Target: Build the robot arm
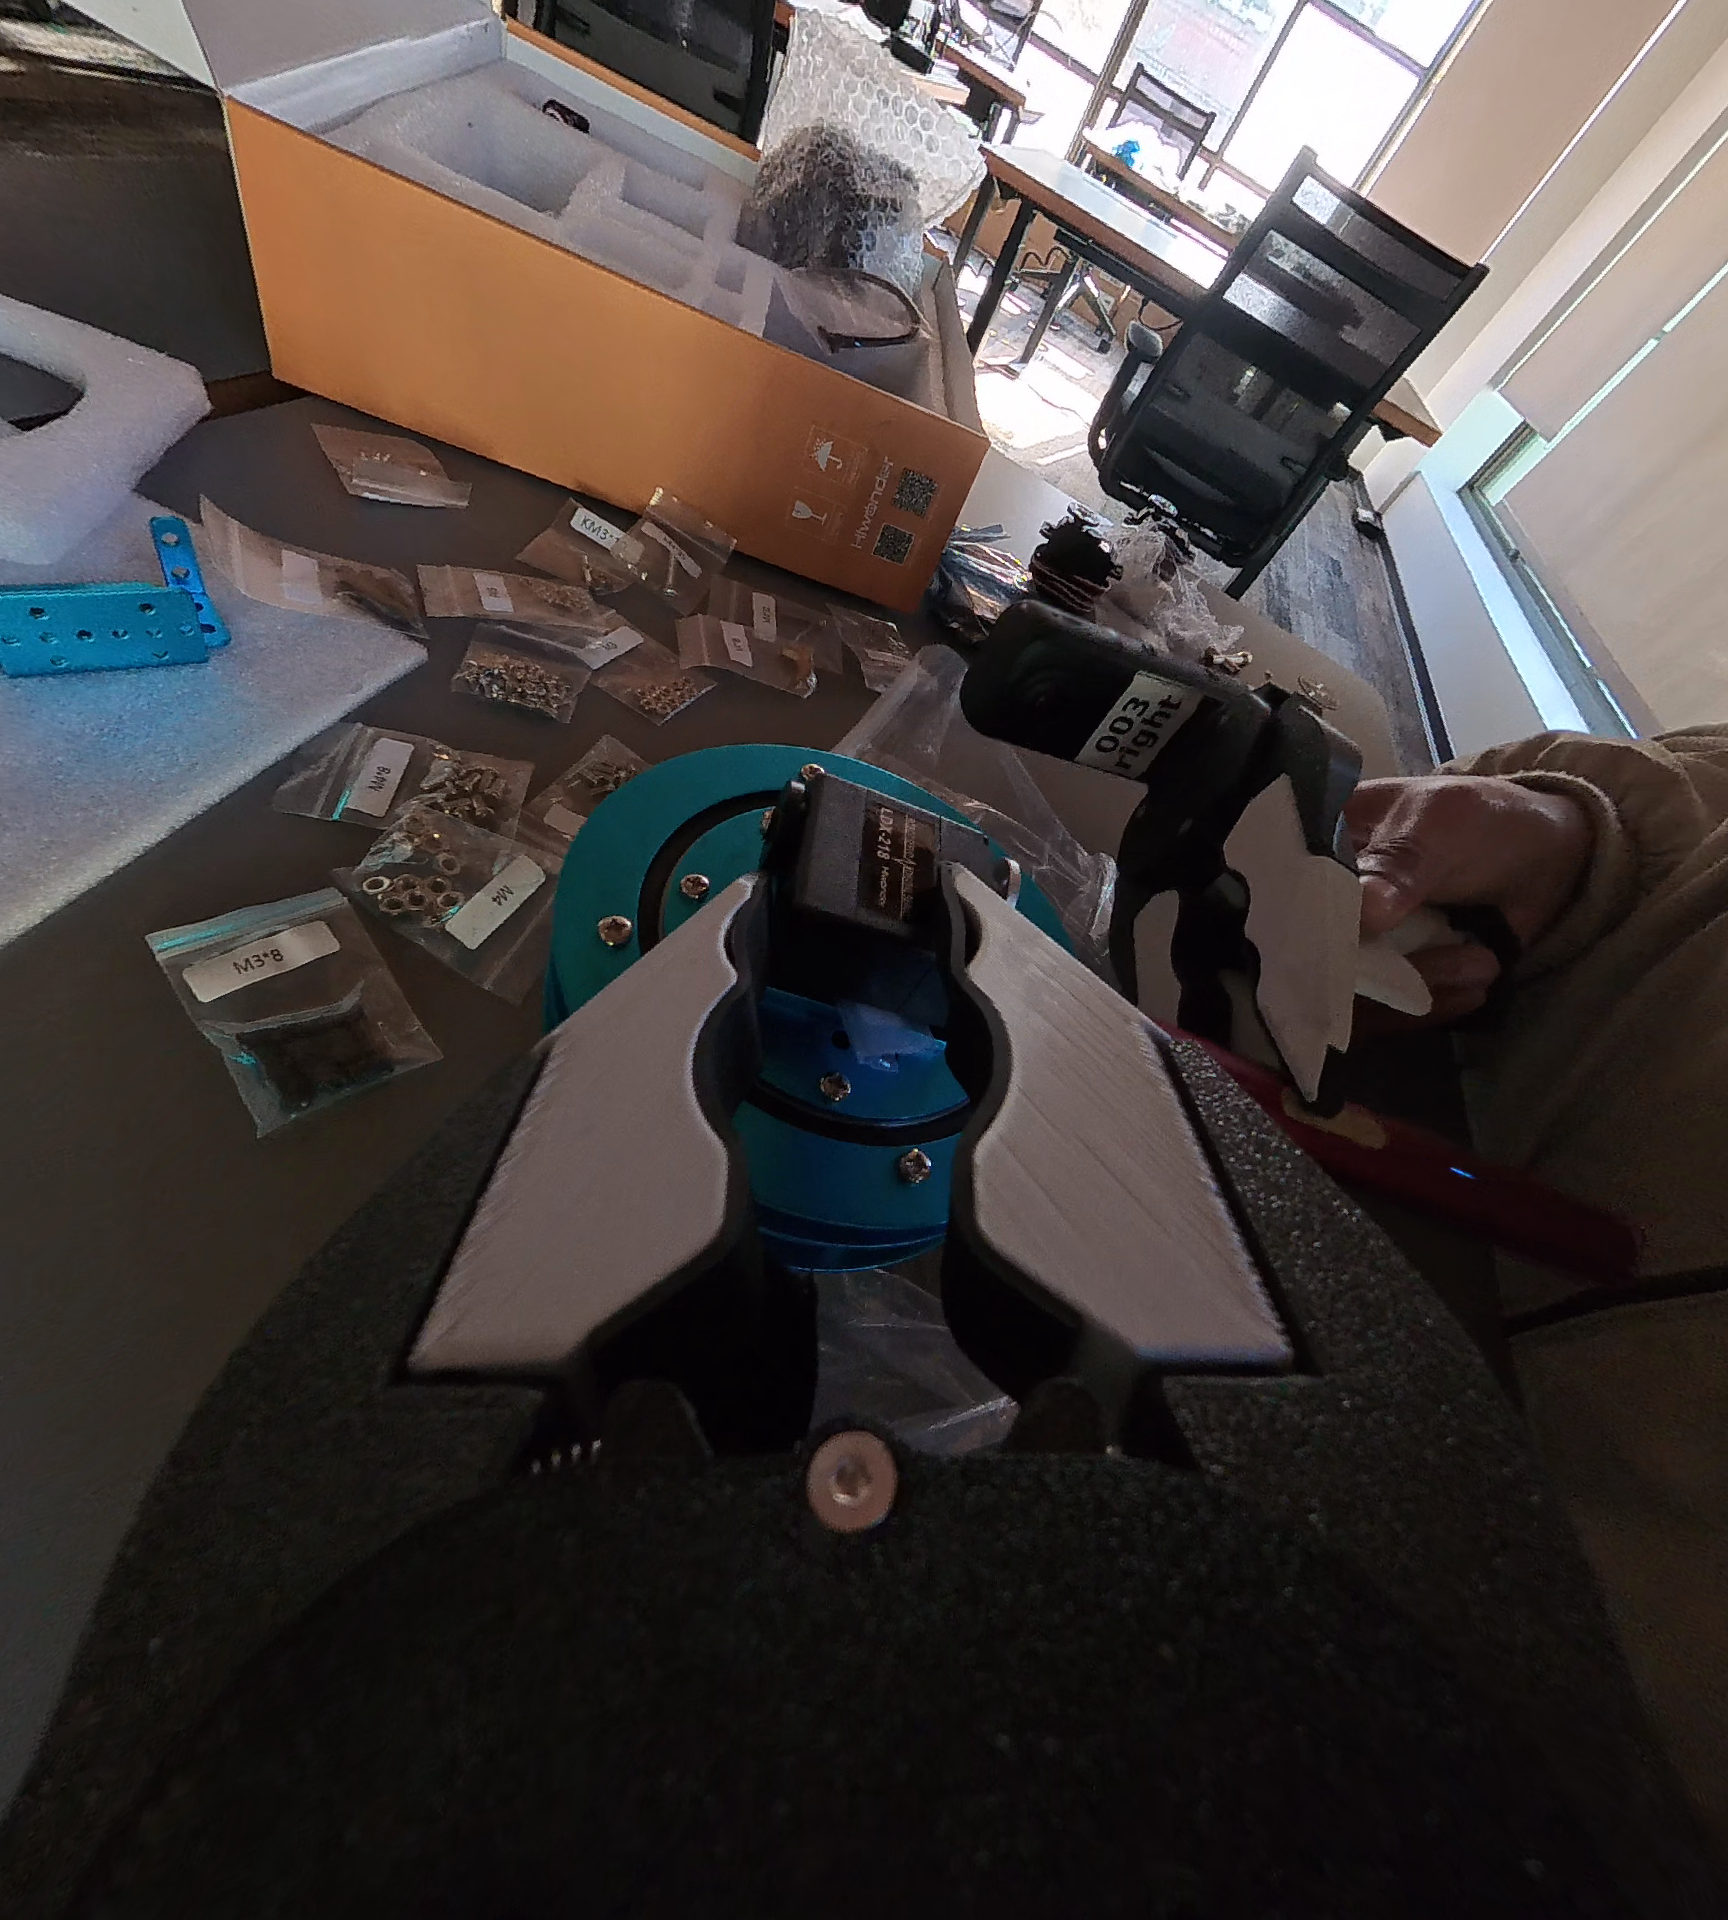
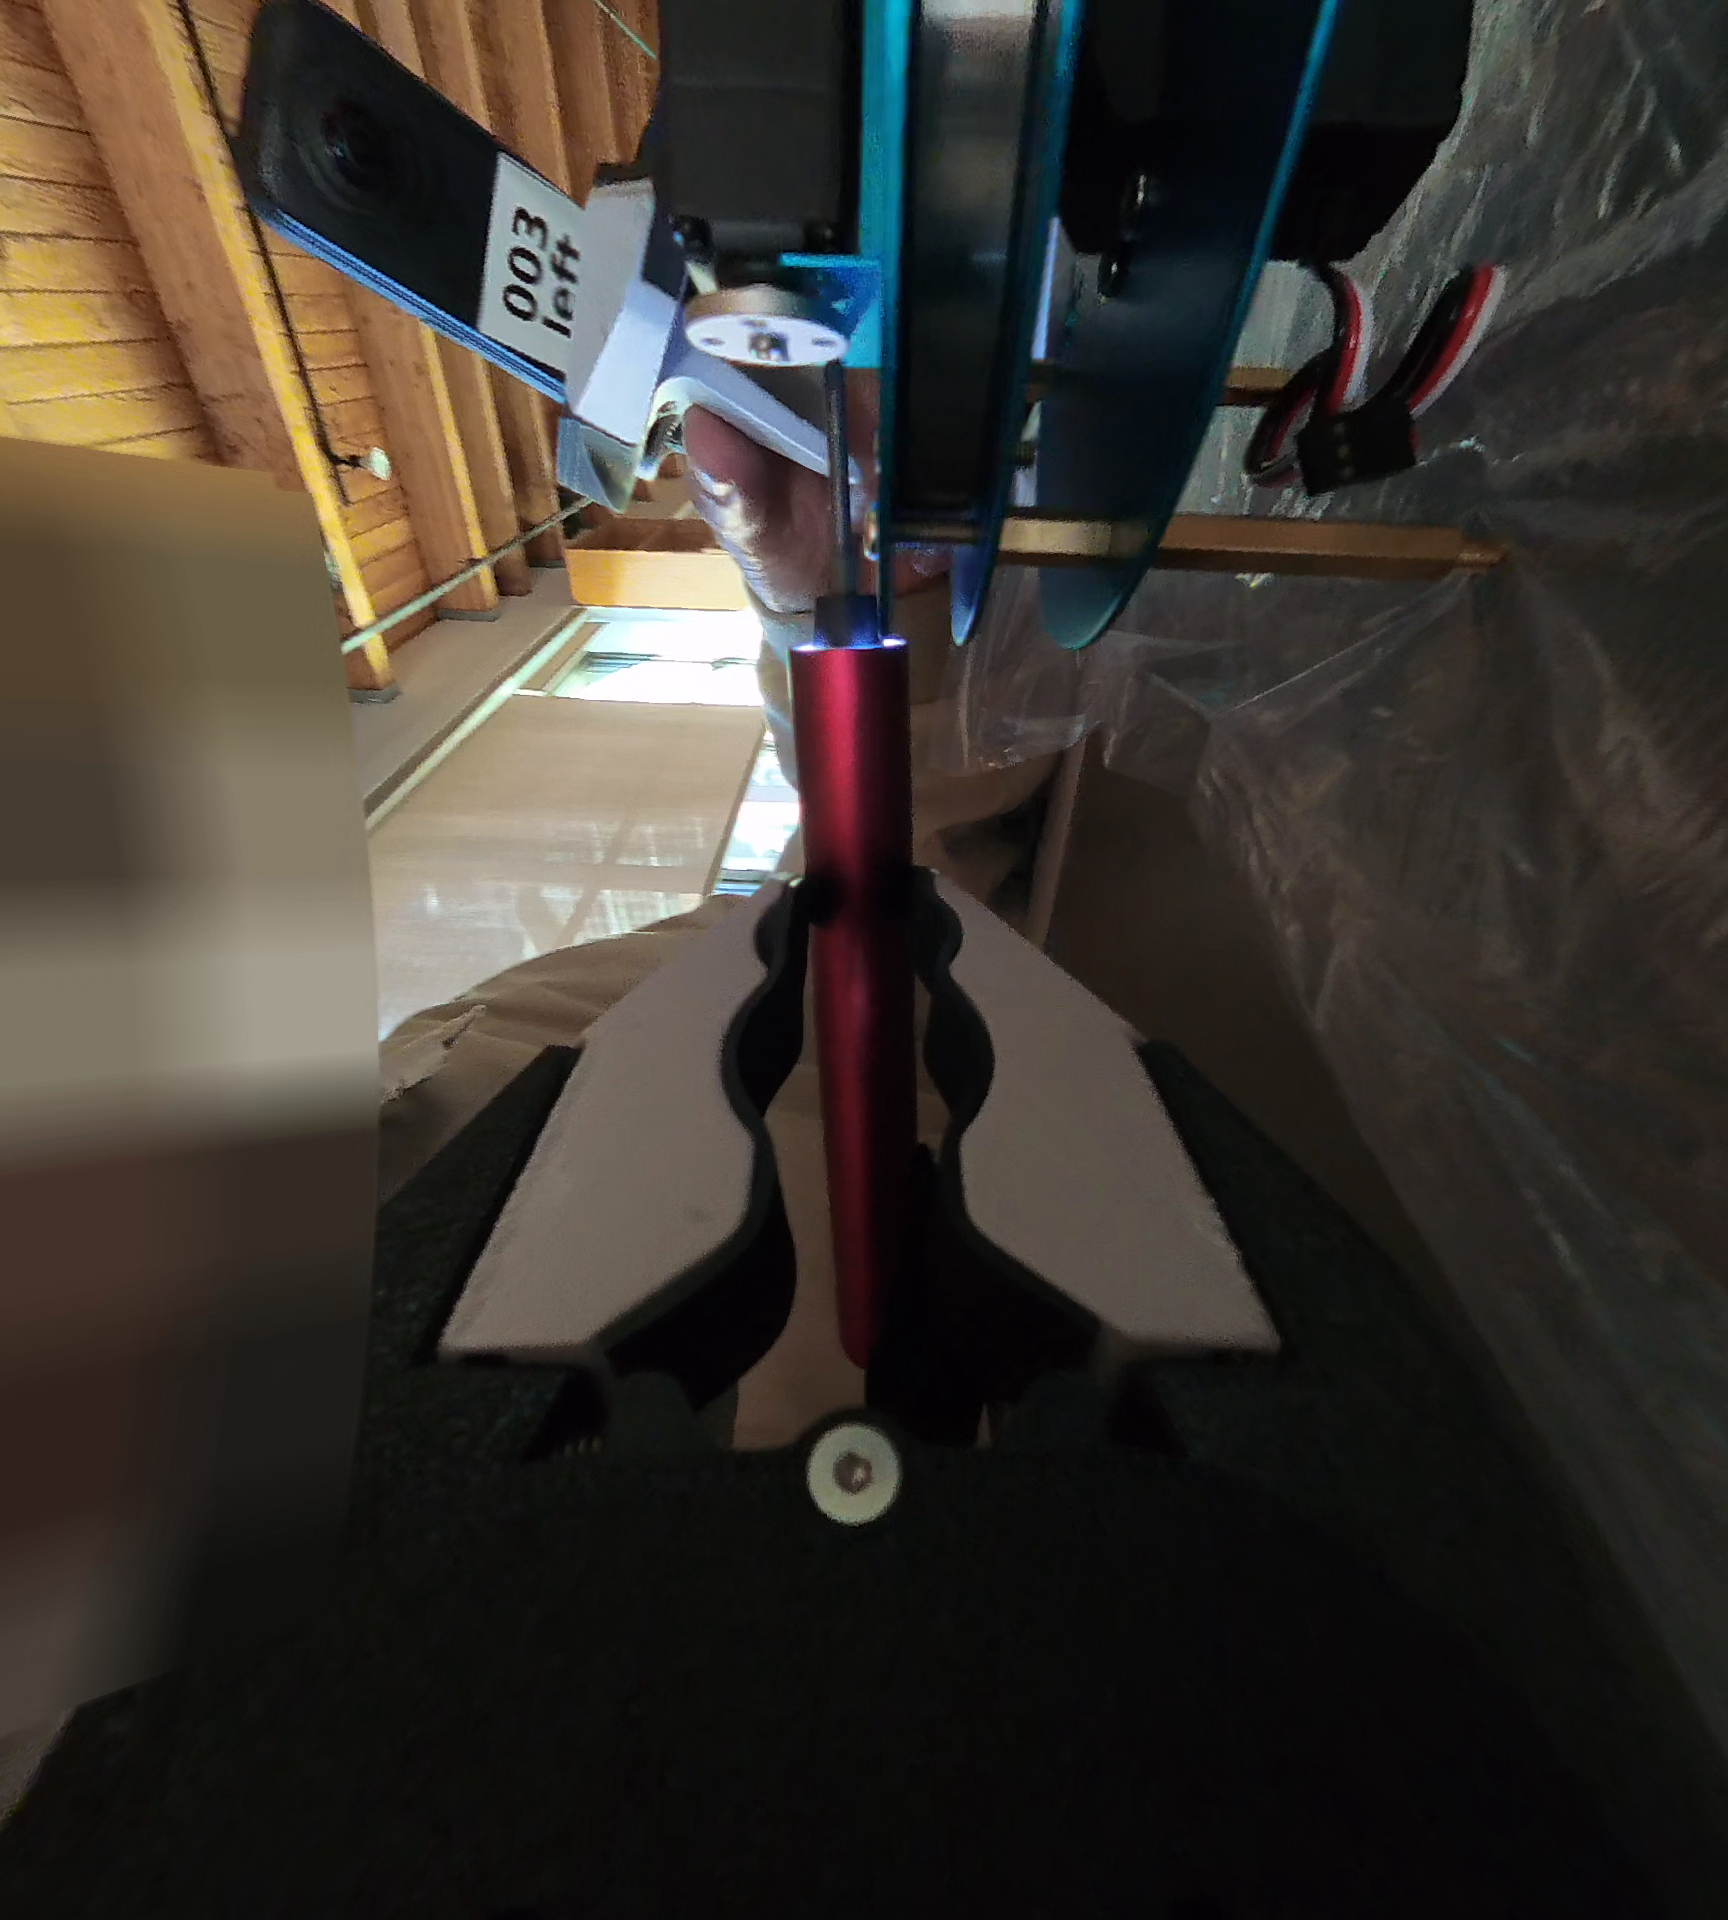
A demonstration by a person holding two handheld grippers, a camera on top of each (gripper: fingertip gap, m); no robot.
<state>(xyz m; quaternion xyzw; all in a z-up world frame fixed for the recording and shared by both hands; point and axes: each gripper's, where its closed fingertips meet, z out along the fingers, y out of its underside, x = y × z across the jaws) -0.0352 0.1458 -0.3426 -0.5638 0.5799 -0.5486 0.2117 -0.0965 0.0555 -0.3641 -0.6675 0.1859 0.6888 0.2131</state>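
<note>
Left wrist view: the left gripper (image 1: 855,894) has its fingers (image 1: 631,1101) closed on a black servo (image 1: 875,852) mounted on top of a blue round base assembly (image 1: 839,1132).
Base assembly: stacked blue discs with screw heads around the rim; it stands on the dark counter (image 1: 91,1195), on clear plastic wrap (image 1: 943,707), near the counter edge closest to the person.
Right gripper, seen from the left: the right gripper (image 1: 1301,1081) is just right of the assembly, held by a hand (image 1: 1442,883) in a tan sleeve; it carries a red screwdriver (image 1: 1442,1184).
Right wrist view: the right gripper (image 2: 860,894) has its fingers (image 2: 631,1132) clamped on the red screwdriver (image 2: 855,935), which runs forward between them.
Screwdriver tip: the thin dark bit (image 2: 839,468) lies against the edge of the blue disc (image 2: 886,260) of the assembly; whether it sits in a screw cannot be told.
Assembly details: brass standoffs (image 2: 1255,545) span the discs, and a red, white and black cable with a black connector (image 2: 1359,447) hangs from it.
Left gripper, seen from the right: the left gripper (image 2: 735,374) is beside the assembly.
Counter, farther from the person: small clear bags of fasteners (image 1: 444,883) lie scattered; a blue bracket (image 1: 60,613) rests on a white foam sheet (image 1: 112,748) toward the left edge.
Counter, far side: an open orange box (image 1: 579,353) with white foam insert holds a bubble-wrapped item (image 1: 849,187).
Background: a black office chair (image 1: 1275,384) stands beyond the counter.
</note>
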